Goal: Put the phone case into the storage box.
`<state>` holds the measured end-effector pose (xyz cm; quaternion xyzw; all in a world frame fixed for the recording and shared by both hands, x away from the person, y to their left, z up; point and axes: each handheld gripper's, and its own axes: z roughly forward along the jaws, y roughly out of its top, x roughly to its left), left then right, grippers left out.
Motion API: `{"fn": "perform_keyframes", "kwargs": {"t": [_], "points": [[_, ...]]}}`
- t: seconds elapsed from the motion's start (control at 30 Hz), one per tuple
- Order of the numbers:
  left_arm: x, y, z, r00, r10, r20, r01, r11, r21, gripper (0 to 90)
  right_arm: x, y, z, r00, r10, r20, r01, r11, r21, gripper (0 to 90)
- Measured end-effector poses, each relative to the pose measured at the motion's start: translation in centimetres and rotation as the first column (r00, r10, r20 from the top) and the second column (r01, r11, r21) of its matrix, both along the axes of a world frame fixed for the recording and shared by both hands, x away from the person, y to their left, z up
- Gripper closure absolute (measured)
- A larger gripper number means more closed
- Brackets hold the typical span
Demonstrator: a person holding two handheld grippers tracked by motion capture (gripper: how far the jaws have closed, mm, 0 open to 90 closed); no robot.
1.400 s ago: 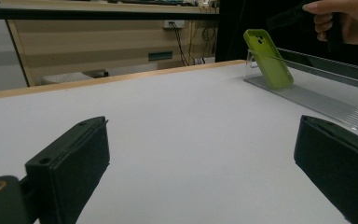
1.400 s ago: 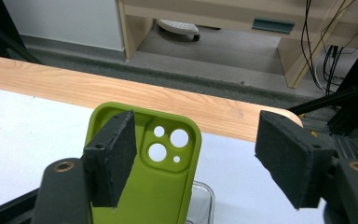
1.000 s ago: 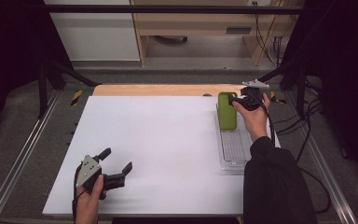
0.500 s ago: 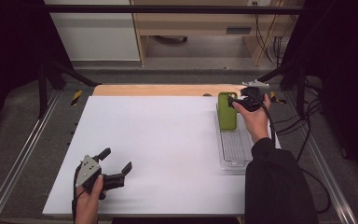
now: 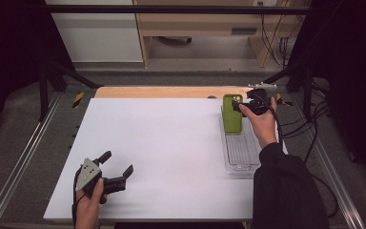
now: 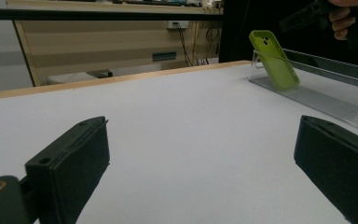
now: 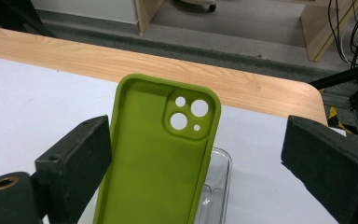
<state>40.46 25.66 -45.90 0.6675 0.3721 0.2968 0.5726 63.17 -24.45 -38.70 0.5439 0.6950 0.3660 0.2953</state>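
Placement looks done: green silicone phone case [image 7: 161, 154] leans upright at the far end of the clear ribbed plastic tray [image 5: 240, 155], right gripper [image 5: 246, 107] jaws just opening around it, left gripper [image 5: 118, 165] spread idle on the white tabletop [image 5: 171, 148]; withdrawal remains.

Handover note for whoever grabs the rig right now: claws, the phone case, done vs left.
Right claw: jaws have just been opening; green phone case stands between them, clear gap on one side, the other pad close beside its edge, contact hard to tell.
Left claw: open, holding nothing, low over the white table at its near left corner.
Case: leaning upright at the far end of the clear ribbed tray along the table's right edge.
Done: case looks placed in the tray.
Left: probably back the right claw away without tipping it.
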Motion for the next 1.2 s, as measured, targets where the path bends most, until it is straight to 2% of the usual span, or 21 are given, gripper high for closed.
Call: {"fn": "perform_keyframes", "kwargs": {"t": [0.17,0.43,0.63,0.8,0.9,1.0,1.13,1.2], "points": [[0.0,0.1,0.0,1.0000,0.004,0.000,-0.004,1.0000,-0.001,2.8,-0.4,0.2,0.3,0.9999,0.015,-0.005,-0.015,1.000,0.005,7.2],[0.0,0.7,0.1,0.9997,0.022,0.007,-0.022,0.9997,0.007,2.8,-1.3,0.1,1.2,0.9993,0.035,0.015,-0.036,0.999,0.040,6.8],[-0.1,1.6,0.3,0.9988,0.047,0.016,-0.047,0.9987,0.018,2.7,-1.9,-0.1,1.9,0.9985,0.042,0.034,-0.044,0.997,0.068,6.7],[0.0,2.5,0.3,0.9978,0.064,0.016,-0.064,0.9979,0.009,2.6,-2.4,-0.3,2.4,0.9974,0.047,0.055,-0.052,0.995,0.089,6.6],[0.0,3.1,0.3,0.9970,0.075,0.020,-0.076,0.9966,0.032,2.6,-2.6,-0.4,2.7,0.9966,0.052,0.064,-0.058,0.994,0.096,6.6],[-0.1,3.7,0.2,0.9966,0.080,0.016,-0.081,0.9962,0.034,2.6,-2.9,-0.4,2.9,0.9960,0.055,0.070,-0.062,0.993,0.099,6.6],[-0.1,4.5,0.2,0.9952,0.098,0.006,-0.097,0.9952,-0.008,2.6,-3.3,-0.6,3.0,0.9952,0.056,0.080,-0.065,0.991,0.114,6.5],[-0.1,4.5,0.2,0.9950,0.099,0.006,-0.099,0.9950,-0.007,2.6,-3.5,-0.6,3.1,0.9950,0.056,0.082,-0.066,0.991,0.116,6.5]]}}
